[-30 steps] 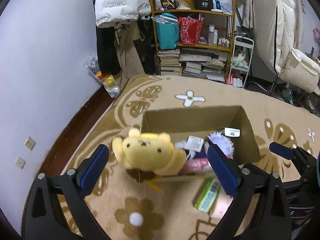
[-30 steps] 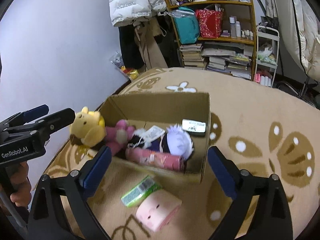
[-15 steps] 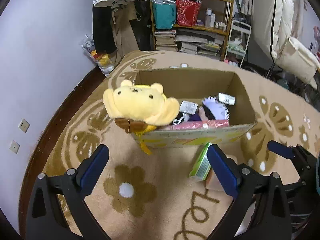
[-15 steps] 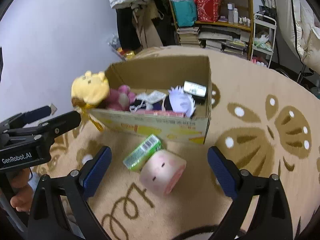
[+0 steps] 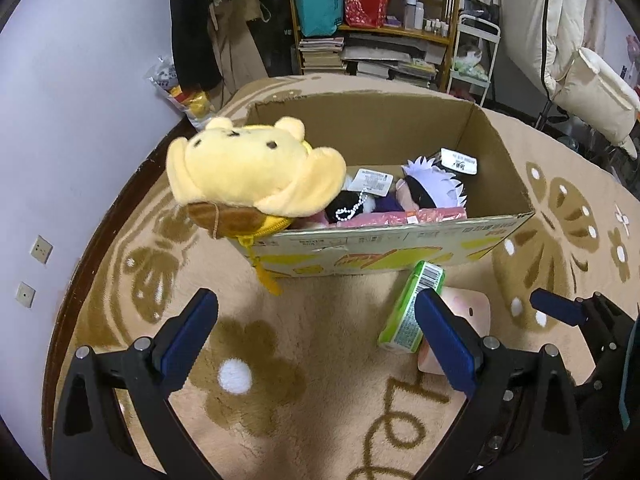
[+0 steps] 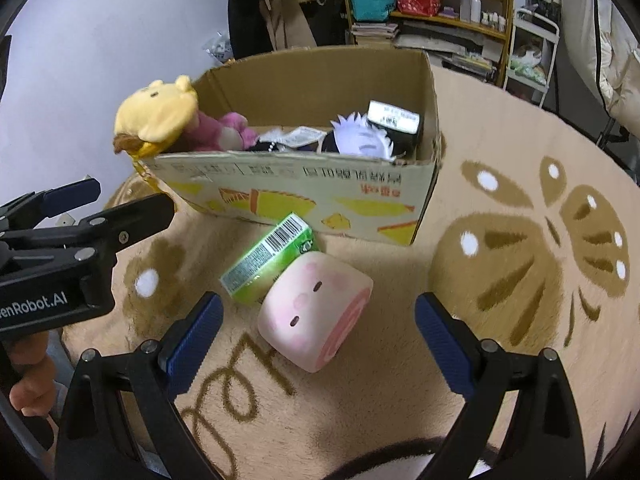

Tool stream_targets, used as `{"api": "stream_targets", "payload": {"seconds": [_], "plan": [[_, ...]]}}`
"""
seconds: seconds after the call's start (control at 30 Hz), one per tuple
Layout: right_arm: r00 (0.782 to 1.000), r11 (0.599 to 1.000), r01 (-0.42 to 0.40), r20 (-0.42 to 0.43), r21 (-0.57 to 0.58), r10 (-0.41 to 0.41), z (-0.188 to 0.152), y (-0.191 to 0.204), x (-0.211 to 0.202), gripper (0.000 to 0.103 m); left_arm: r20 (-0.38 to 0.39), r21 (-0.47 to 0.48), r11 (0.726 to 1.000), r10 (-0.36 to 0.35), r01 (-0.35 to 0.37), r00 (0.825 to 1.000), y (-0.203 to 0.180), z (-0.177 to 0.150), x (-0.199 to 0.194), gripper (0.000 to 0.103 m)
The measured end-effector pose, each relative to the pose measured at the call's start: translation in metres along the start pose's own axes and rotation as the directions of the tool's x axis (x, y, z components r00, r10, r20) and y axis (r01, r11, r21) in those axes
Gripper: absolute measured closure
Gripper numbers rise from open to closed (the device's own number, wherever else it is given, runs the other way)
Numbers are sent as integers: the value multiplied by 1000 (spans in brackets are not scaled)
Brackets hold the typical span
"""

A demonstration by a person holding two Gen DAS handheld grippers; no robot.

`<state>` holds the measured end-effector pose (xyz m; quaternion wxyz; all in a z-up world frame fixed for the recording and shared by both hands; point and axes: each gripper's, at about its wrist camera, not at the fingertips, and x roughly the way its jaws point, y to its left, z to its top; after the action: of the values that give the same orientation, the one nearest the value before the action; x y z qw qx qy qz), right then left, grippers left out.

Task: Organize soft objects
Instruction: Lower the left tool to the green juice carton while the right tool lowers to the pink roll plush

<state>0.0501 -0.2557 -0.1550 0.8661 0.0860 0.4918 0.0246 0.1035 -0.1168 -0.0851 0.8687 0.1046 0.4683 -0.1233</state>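
Observation:
A yellow bear plush (image 5: 256,176) sits perched on the near-left corner of the open cardboard box (image 5: 400,244). My left gripper (image 5: 314,312) hangs open over the rug in front of the box, holding nothing. Inside the box lie a pink plush (image 6: 212,132) and a white-haired doll (image 6: 364,138). On the rug before the box, a pink roll-shaped plush (image 6: 316,312) leans against a green pack (image 6: 272,260). My right gripper (image 6: 318,314) is open, its fingers on either side of the pink roll plush and above it, not touching.
The box stands on a beige rug (image 5: 320,400) with brown flower patterns. A purple wall (image 5: 80,120) runs along the left. A bookshelf (image 5: 380,32), hanging coats and a white cart stand behind the box. A hand (image 6: 28,384) grips the left tool's handle.
Both grippers have drawn back from the box and dropped lower. The yellow bear stays on the box corner, free of the left fingers. The right gripper has come closer to the pink roll plush.

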Motion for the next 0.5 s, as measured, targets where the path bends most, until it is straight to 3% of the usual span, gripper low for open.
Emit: {"api": "stream_targets", "payload": {"seconds": [0.5], "plan": [[995,1000,9,-99,-10,-10,-6,1,34,2,-93,5,999,-38,39,995,-11,-3,42,5]]}}
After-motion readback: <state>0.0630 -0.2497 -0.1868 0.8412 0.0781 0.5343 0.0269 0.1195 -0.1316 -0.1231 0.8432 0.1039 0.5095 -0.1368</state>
